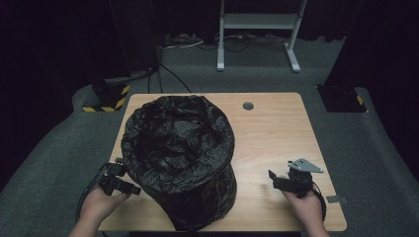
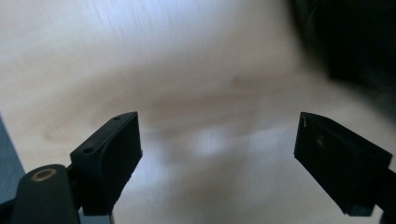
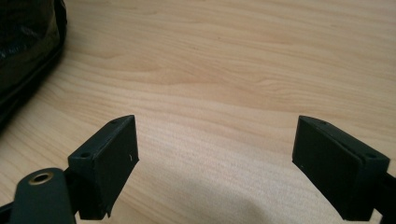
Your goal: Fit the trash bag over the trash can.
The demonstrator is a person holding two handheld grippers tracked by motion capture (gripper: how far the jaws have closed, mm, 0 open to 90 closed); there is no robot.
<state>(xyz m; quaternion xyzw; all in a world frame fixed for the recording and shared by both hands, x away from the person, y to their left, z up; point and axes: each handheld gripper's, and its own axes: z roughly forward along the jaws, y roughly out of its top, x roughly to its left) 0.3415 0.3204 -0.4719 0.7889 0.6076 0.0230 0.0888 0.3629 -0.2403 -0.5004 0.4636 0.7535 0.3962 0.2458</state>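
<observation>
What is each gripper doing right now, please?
Left gripper: open, empty, beside the bin.
Right gripper: open, empty, over the table.

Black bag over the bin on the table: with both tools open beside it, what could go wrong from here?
1. The black bag looks loosely draped and crumpled over the bin's rim, with neither tool holding it, so it might slip down or off.
2. The left tool sits close against the bin's side; a sideways nudge could shift or tip it.
3. The bin stands near the table front edge, so a push toward the person could send it off.
</observation>
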